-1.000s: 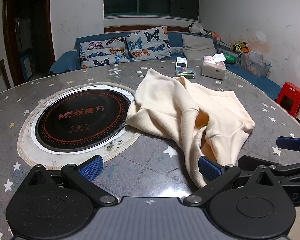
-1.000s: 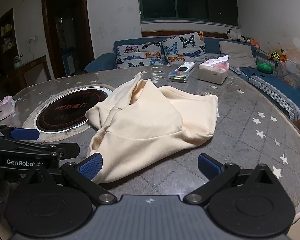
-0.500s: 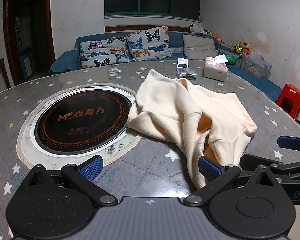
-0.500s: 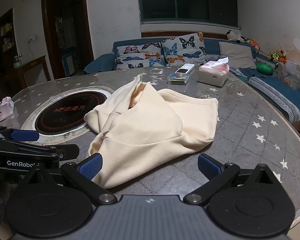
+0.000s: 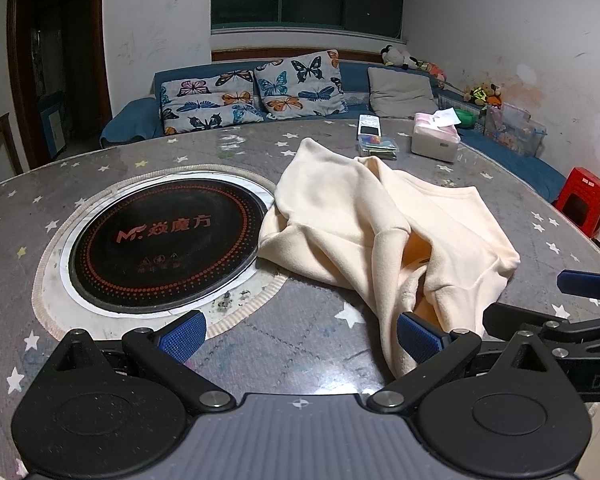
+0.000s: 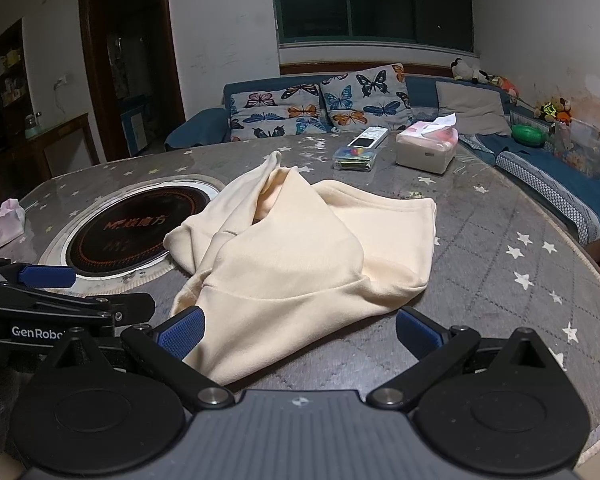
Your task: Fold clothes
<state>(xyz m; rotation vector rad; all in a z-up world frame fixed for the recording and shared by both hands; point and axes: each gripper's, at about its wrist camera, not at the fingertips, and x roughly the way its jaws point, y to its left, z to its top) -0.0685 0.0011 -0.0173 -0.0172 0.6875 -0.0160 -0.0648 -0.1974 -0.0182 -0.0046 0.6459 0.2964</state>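
Observation:
A cream sweatshirt (image 5: 364, 236) lies crumpled on the round grey star-patterned table (image 5: 148, 152), right of the black hotplate. In the right wrist view the same sweatshirt (image 6: 300, 256) spreads across the table's middle, its near edge reaching down between the fingers. My left gripper (image 5: 300, 334) is open near the table's front edge, its right pad close beside a hanging fold of the cloth. My right gripper (image 6: 298, 330) is open too, with the garment's near edge lying between its pads and nothing clamped. Each gripper shows at the side of the other's view.
A black induction hotplate (image 5: 164, 236) is set into the table at the left. A tissue box (image 5: 436, 140), a remote and a small clear box (image 5: 376, 146) stand at the far side. A pink packet (image 6: 6, 222) lies at the left edge. A sofa with cushions and a red stool (image 5: 584, 200) stand beyond the table.
Both grippers have drifted slightly, and the table and sweatshirt sit a little differently in each view. Both stay open and the sweatshirt has not moved.

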